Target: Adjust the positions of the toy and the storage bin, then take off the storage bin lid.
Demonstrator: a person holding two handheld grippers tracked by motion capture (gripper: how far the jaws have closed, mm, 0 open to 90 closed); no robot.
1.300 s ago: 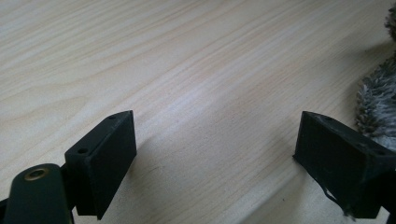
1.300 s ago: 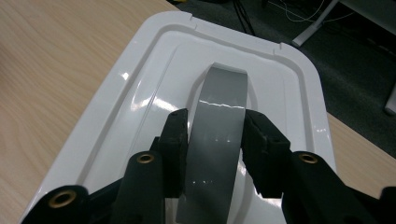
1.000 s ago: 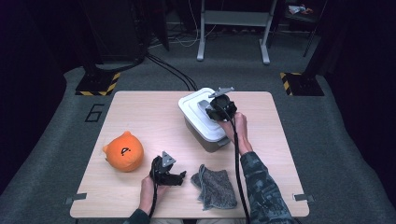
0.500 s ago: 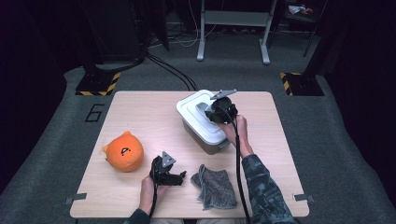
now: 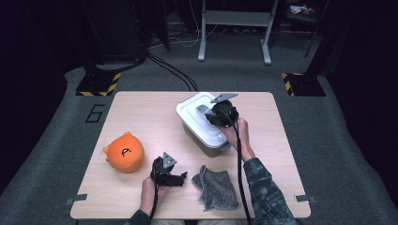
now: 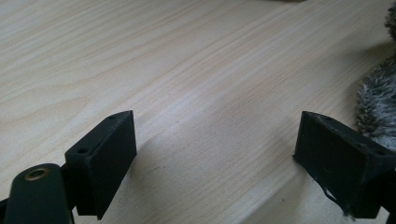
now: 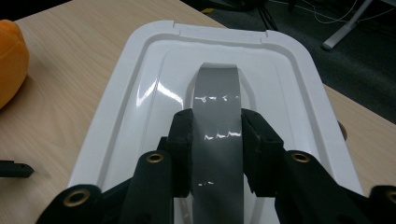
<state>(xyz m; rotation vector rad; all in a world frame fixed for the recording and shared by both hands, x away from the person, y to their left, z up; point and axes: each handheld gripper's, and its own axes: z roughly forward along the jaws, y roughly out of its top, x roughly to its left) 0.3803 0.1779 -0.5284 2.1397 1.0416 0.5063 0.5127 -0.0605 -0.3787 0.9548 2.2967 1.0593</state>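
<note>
Lid handle (image 7: 217, 135), one, grey: right gripper (image 7: 215, 144) clamps it. Left gripper (image 6: 215, 154) agape, nothing between. One cloth (image 5: 215, 186).

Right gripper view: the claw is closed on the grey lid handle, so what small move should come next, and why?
Probably a short lift straight up. The right claw already clamps the grey handle on both sides, and the white lid sits flat on the box. The left claw rests open over bare table, free to steady the box if it rises too.
</note>
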